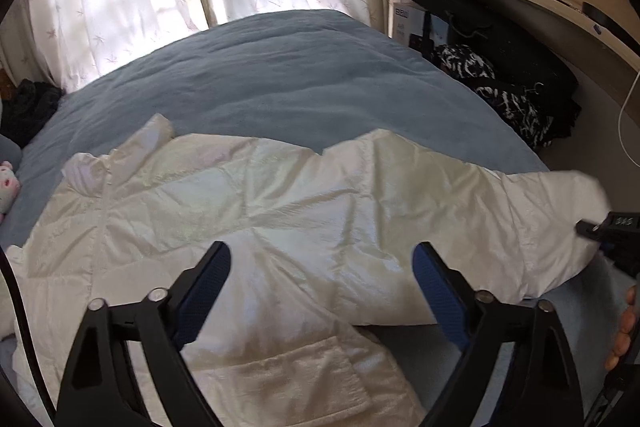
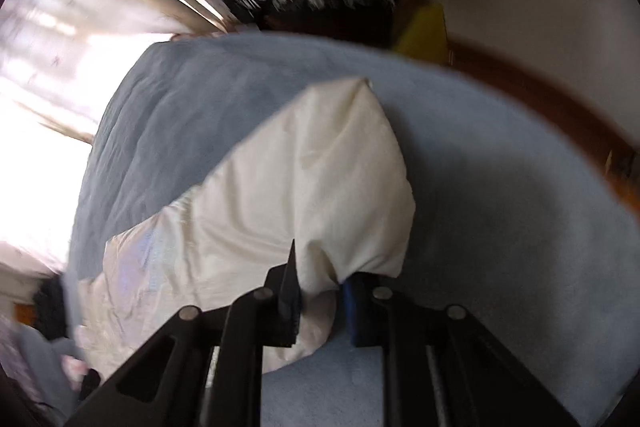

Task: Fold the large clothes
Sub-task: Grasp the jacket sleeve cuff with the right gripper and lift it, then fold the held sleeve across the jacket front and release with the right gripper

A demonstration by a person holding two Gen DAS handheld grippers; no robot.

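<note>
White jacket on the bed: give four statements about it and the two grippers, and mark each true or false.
1. The white jacket lies on a blue-grey bedspread. True.
2. The left gripper is clamped on the jacket. False: its jaws stand wide open above it.
3. The right gripper grips the jacket's sleeve. True.
4. The jacket is already folded into a neat square. False: it lies spread out, sleeve extended.
</note>
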